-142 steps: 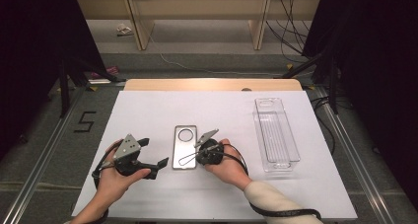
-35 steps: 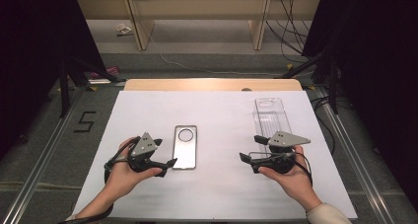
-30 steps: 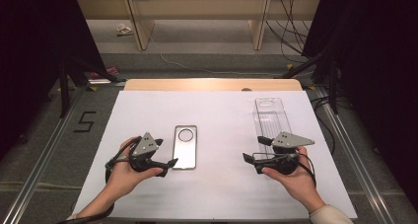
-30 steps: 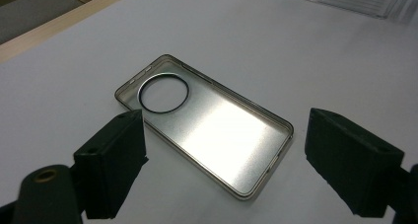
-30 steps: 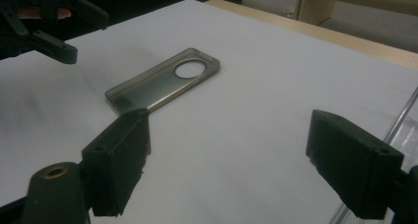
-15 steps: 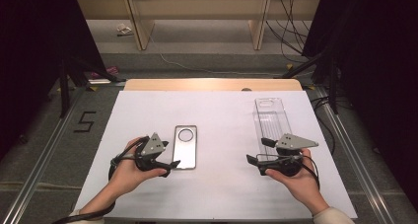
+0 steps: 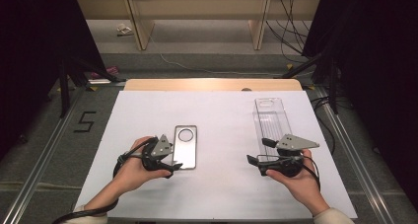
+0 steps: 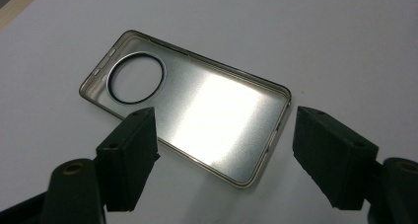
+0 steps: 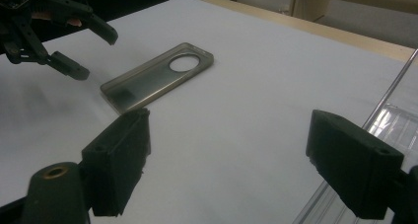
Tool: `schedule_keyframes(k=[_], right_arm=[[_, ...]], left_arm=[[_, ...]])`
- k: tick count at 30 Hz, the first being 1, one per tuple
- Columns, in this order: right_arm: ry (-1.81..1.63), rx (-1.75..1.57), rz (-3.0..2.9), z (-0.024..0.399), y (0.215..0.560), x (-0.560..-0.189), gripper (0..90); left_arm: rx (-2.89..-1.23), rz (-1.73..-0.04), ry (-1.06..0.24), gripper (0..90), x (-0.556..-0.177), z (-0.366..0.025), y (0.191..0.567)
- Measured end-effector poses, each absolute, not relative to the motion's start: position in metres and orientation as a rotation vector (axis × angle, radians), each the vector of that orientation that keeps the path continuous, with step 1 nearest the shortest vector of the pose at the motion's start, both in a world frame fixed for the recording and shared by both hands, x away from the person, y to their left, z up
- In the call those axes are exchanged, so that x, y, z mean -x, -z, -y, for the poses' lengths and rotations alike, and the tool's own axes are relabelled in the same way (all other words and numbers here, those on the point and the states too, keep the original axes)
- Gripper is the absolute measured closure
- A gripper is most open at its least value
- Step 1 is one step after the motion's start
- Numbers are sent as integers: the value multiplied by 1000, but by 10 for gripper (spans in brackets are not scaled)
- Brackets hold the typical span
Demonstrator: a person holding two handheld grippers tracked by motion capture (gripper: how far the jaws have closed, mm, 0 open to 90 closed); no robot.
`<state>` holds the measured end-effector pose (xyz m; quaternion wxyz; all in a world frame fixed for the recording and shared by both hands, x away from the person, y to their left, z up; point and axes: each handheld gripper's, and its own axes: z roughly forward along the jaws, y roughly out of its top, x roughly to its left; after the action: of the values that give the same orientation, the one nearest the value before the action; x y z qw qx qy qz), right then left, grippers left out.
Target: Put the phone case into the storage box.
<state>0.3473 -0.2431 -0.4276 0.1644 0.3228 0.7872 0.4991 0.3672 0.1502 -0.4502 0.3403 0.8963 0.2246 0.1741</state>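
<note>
High view: one white tabletop [image 7: 222, 194], two grippers, one phone case [image 7: 185, 147] and one clear plastic box [image 7: 270, 120]. The phone case is a flat, rounded rectangle with a glossy translucent back and a round camera cutout at its 12 o'clock end. It lies at the centre-left of the tabletop. The left gripper [image 7: 174, 166] sits at the case's 7 o'clock corner, its fingers spread either side of that corner. The right gripper [image 7: 257, 152] is at 4 o'clock on the tabletop, at the near end of the long, rigid, transparent box, well apart from the case.

Left gripper view: two black, blocky fingers [image 8: 129, 157] stand apart; they have just been closing somewhat. The case's near short end lies between them, with a thin raised rim and small side buttons. No pad is seen pressing on it.

Right gripper view: two black fingers [image 9: 118, 160] are wide apart with bare tabletop between them. The case lies at 11 o'clock, far from them, with the left gripper at 10 o'clock. The box's clear edge is at 4 o'clock.
</note>
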Motion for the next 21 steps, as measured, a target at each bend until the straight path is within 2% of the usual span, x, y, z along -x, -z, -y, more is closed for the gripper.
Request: schedule_keyframes(k=[14,21], right_arm=[[-1420,-920,-2253,242,429,-347,183],[-1419,-917,-2257,241,430,-347,184]], left_arm=[[-2505,-426,-492,317,-369,-134,460],[-2637,-290,-522,357,-372,-125,459]])
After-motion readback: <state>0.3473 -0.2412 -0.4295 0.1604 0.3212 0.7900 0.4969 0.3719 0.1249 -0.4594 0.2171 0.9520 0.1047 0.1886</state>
